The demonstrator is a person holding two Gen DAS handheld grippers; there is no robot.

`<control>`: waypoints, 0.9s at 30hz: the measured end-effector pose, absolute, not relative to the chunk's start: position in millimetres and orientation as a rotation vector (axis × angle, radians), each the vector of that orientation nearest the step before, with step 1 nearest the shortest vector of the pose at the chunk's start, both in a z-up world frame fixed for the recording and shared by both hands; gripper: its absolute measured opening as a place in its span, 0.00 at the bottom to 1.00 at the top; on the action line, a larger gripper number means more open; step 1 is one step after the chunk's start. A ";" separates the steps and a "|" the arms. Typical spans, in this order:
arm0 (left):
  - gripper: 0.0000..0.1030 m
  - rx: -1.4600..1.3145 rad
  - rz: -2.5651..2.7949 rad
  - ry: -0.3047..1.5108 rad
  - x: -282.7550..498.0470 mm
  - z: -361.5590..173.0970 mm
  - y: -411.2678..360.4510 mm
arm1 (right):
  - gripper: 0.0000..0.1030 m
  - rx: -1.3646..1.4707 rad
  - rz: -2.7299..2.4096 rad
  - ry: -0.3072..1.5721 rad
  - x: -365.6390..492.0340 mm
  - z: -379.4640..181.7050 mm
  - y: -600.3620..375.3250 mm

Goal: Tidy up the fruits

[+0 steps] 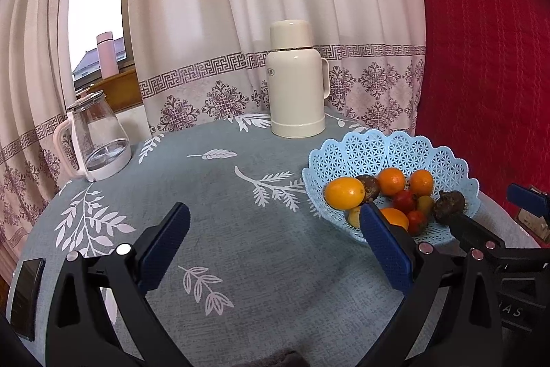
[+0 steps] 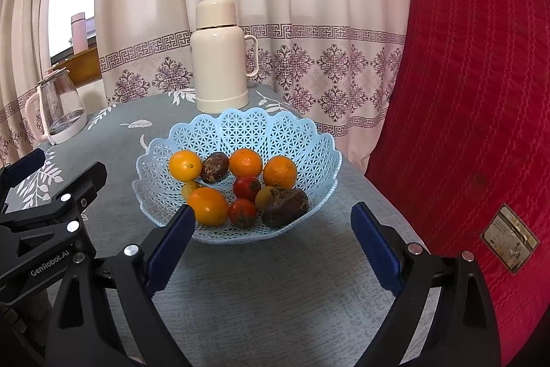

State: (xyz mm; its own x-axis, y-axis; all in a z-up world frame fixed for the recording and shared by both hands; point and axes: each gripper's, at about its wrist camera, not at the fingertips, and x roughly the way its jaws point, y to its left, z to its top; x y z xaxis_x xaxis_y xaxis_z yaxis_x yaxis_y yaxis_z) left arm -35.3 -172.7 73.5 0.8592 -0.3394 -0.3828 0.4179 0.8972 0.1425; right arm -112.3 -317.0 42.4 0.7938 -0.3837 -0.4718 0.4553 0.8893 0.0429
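Observation:
A light blue lattice basket [image 2: 302, 140] [image 1: 443, 160] sits on the grey leaf-print tablecloth and holds several fruits: oranges [image 2: 245, 162], a lemon-shaped orange fruit [image 1: 344, 193], small red fruits [image 2: 242, 212] and dark brown passion fruits [image 2: 285, 207]. My right gripper [image 2: 271, 250] is open just in front of the basket, nothing between its fingers. My left gripper [image 1: 275, 246] is open over bare cloth to the left of the basket, its right finger [image 1: 385, 243] overlapping the basket's near rim in view. The right gripper's fingertips [image 1: 481, 215] reach the basket from the right in the left wrist view.
A cream thermos flask [image 1: 297, 81] stands at the back of the table, and a glass kettle [image 1: 98, 140] at the back left. A red quilted cover [image 2: 464, 109] rises along the right. A dark phone [image 1: 27, 294] lies at the near left edge. Curtains hang behind.

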 end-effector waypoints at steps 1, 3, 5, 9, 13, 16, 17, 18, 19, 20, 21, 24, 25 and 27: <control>0.97 0.224 -0.403 0.360 -35.4 73.3 -172.5 | 0.89 0.158 -0.453 0.473 -112.3 42.4 -317.2; 0.97 0.219 -0.409 0.364 -34.9 73.2 -171.7 | 0.89 0.158 -0.453 0.473 -112.4 42.2 -317.1; 0.97 0.214 -0.412 0.367 -34.7 73.2 -171.0 | 0.89 0.157 -0.454 0.473 -112.7 42.1 -317.5; 0.97 0.218 -0.406 0.354 -36.4 72.9 -171.2 | 0.89 0.155 -0.457 0.473 -112.9 42.0 -318.6; 0.97 0.222 -0.401 0.345 -37.7 73.1 -171.0 | 0.89 0.154 -0.462 0.473 -112.9 42.2 -319.9; 0.97 0.222 -0.397 0.339 -38.2 73.4 -170.3 | 0.89 0.155 -0.464 0.473 -113.2 42.5 -319.6; 0.97 0.221 -0.396 0.338 -38.3 73.6 -170.2 | 0.89 0.154 -0.463 0.473 -113.2 42.4 -319.2; 0.97 0.221 -0.396 0.338 -38.0 73.7 -170.1 | 0.89 0.154 -0.463 0.473 -113.3 42.5 -319.5; 0.97 0.221 -0.396 0.339 -37.9 73.7 -170.1 | 0.89 0.154 -0.463 0.473 -113.2 42.4 -319.2; 0.97 0.222 -0.398 0.339 -37.9 73.7 -170.2 | 0.89 0.154 -0.462 0.473 -113.2 42.4 -319.3; 0.97 0.227 -0.400 0.343 -37.7 73.6 -170.8 | 0.89 0.154 -0.462 0.473 -113.3 42.4 -319.3; 0.97 0.232 -0.407 0.356 -36.8 73.3 -171.5 | 0.89 0.156 -0.463 0.473 -113.4 42.4 -319.8; 0.97 0.230 -0.409 0.361 -36.2 73.3 -171.5 | 0.89 0.156 -0.463 0.473 -113.4 42.3 -320.0; 0.97 0.225 -0.413 0.370 -35.2 73.1 -171.4 | 0.89 0.158 -0.463 0.473 -113.1 42.3 -319.9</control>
State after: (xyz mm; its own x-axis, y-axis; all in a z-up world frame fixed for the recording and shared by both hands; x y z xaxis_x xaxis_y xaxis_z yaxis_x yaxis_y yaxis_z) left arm -35.2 -171.4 73.1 0.8509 -0.3485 -0.3931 0.4293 0.8926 0.1379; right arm -113.1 -319.9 42.3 0.7891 -0.3926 -0.4724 0.4644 0.8847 0.0405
